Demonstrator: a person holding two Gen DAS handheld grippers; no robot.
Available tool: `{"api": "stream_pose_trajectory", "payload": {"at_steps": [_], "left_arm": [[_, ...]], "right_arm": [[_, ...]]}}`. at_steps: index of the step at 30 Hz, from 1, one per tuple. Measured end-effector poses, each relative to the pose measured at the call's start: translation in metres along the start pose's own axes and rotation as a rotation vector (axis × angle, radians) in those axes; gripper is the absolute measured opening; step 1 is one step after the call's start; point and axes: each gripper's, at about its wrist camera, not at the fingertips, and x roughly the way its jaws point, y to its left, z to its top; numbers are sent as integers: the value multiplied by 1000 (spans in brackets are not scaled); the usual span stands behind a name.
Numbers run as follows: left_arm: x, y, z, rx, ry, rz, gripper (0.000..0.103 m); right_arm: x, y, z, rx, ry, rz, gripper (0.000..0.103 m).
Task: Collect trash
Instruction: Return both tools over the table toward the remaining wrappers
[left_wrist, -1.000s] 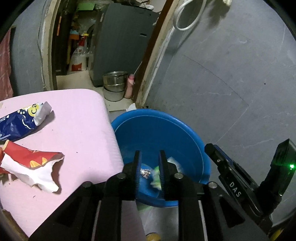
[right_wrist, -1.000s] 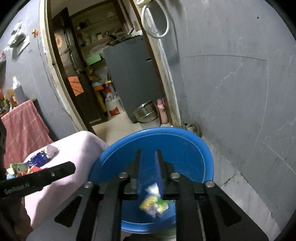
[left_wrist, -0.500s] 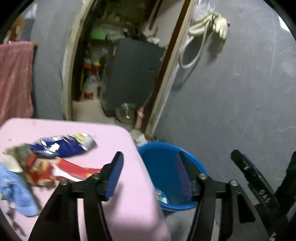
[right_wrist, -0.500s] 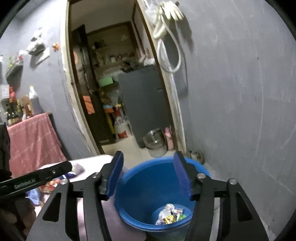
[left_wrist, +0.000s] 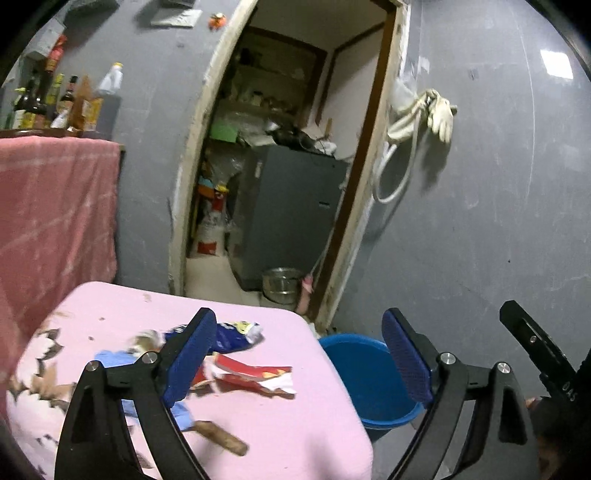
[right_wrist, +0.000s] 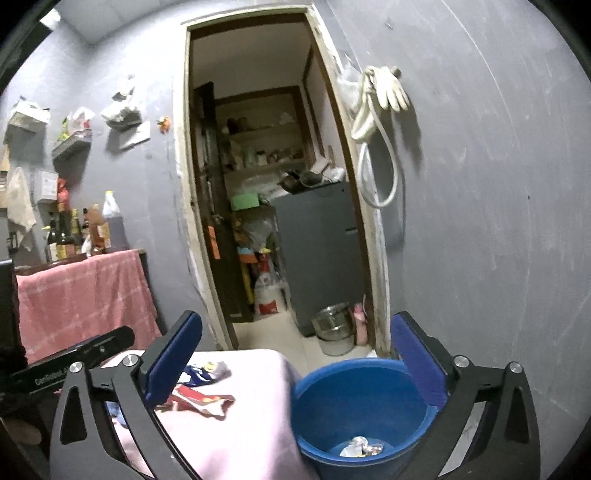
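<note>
A blue tub (left_wrist: 365, 380) stands on the floor right of a pink-covered table (left_wrist: 295, 435); it also shows in the right wrist view (right_wrist: 354, 402), with crumpled wrappers (right_wrist: 360, 445) at its bottom. On the table lie a red wrapper (left_wrist: 255, 376), a blue wrapper (left_wrist: 232, 334), a light-blue scrap (left_wrist: 181, 410) and a brown stick-like piece (left_wrist: 221, 437). My left gripper (left_wrist: 295, 358) is open and empty, above the table edge. My right gripper (right_wrist: 295, 363) is open and empty, above the tub and table edge.
A grey wall (left_wrist: 480, 221) rises behind the tub. An open doorway (right_wrist: 280, 221) leads to a cluttered room with a grey cabinet and metal pots (right_wrist: 332, 328). A pink cloth (left_wrist: 55, 206) hangs at left, under bottles. The red wrapper also shows in the right wrist view (right_wrist: 201, 400).
Both grippers opened and dropped their wrappers into the tub, then rose and pulled back. The views now look higher, over the table and doorway.
</note>
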Motion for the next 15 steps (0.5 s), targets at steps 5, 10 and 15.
{"api": "stream_pose_trajectory", "payload": {"at_steps": [5,10,15], "left_arm": [[-34,18,3,-11,-50,41,99],[-61,40,1,0,-71,95,100],[-79,65,-5,1,-76,160,101]], "right_arm": [[-10,25,4,-34,-23,28,103],[-18,50,0,-53,-45,61,103],[-17,76,-10,-63,-49,108,103]]}}
